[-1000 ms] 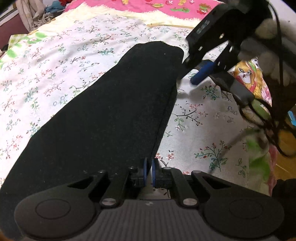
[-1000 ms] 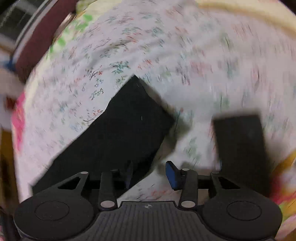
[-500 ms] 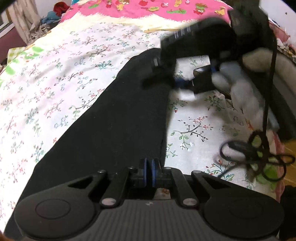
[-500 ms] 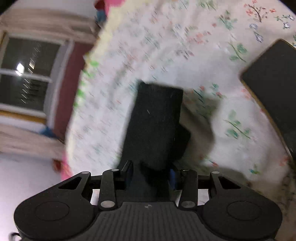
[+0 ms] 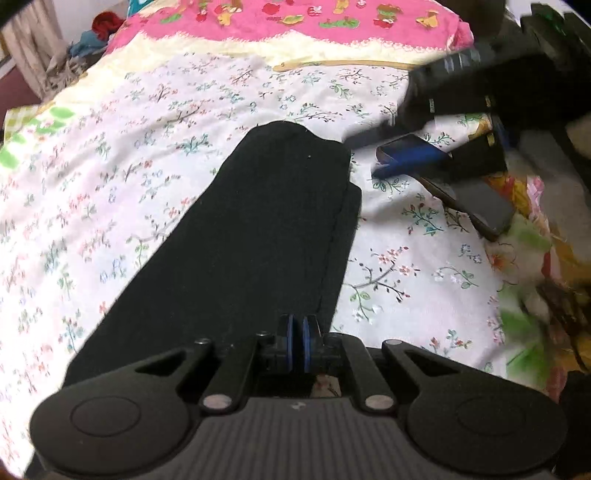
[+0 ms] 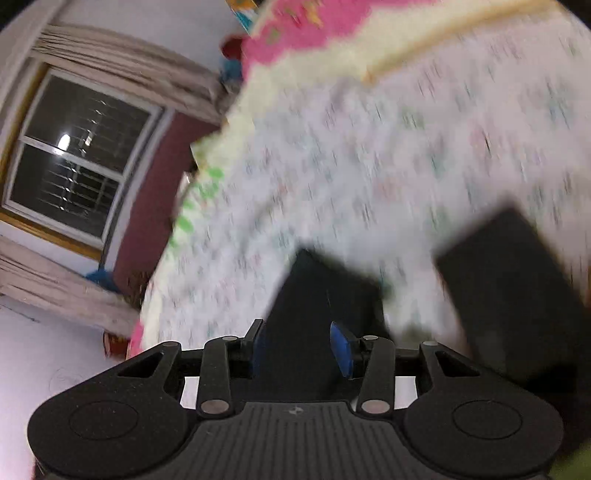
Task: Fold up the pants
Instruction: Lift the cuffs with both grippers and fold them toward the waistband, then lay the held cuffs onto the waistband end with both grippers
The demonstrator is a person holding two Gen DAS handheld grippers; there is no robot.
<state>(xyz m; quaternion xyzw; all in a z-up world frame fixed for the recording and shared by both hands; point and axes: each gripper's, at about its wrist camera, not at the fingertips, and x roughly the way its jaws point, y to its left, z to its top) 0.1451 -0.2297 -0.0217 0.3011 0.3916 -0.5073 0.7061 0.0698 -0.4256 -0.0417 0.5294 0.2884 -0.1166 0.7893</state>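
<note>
pants [image 5: 258, 236] — black | bedsheet [image 5: 122, 177] — white, small floral print | blanket [image 5: 332, 22] — pink | tongs pads [image 5: 290, 341] blue

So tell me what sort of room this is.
Most likely a bedroom at home. The black pants lie on a floral bedsheet over a bed, with a pink cartoon-print cover at its far end. The right wrist view shows a curtained window beside it.
</note>
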